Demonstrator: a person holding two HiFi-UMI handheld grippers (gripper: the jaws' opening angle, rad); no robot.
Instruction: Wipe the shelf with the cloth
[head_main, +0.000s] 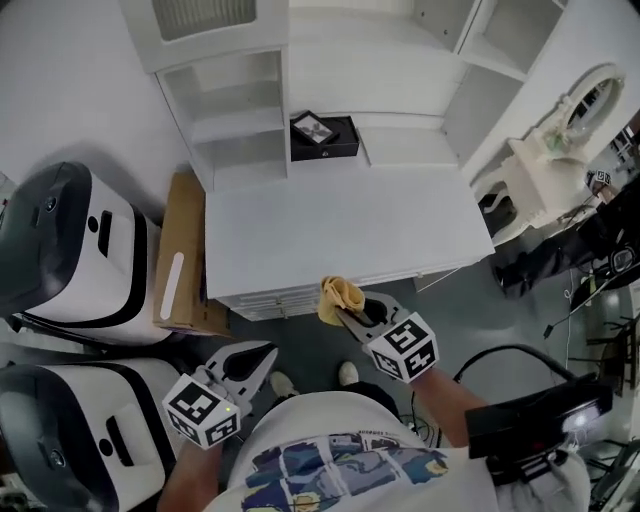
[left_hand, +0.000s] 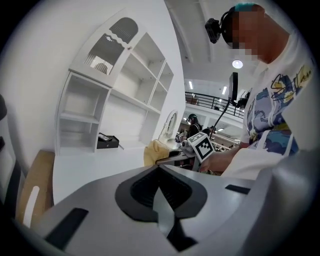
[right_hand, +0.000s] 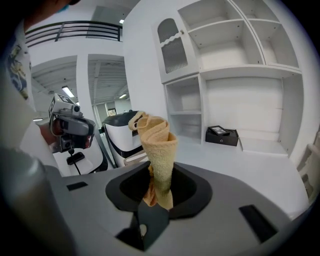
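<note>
The cloth (right_hand: 157, 145) looks nubbly terry; the shelf (head_main: 340, 235) is smooth, matt white; the box (head_main: 186, 225) beside it is plain cardboard.

You face a white shelf unit (head_main: 340, 235) with a broad flat counter. A small black box (head_main: 323, 137) sits at the counter's back edge, beneath the upper shelves.
</note>
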